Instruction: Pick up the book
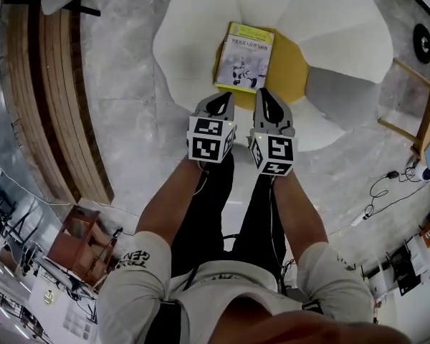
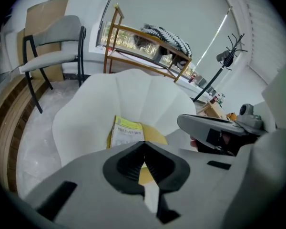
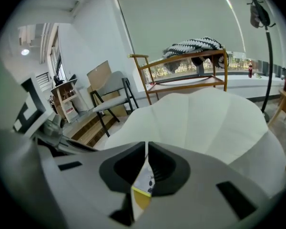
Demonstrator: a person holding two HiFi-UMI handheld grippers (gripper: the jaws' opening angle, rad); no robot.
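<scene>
The pick-up is not yet begun. A white petal-backed armchair [image 1: 344, 41] serves as the surface; the book [image 1: 245, 57] lies flat and untouched on its yellow seat cushion [image 1: 290, 70]. Side by side near the book's closer edge hang the left tool [image 1: 218, 104] and the right tool [image 1: 272, 106], each with jaws pressed together on nothing. Spreading, reaching and gripping are all left to do. Around the armchair are a pale marbled floor [image 1: 122, 120], a wooden step [image 1: 50, 99], a wooden rack [image 2: 115, 37], a grey chair [image 2: 52, 46] and a coat stand [image 2: 229, 56].
</scene>
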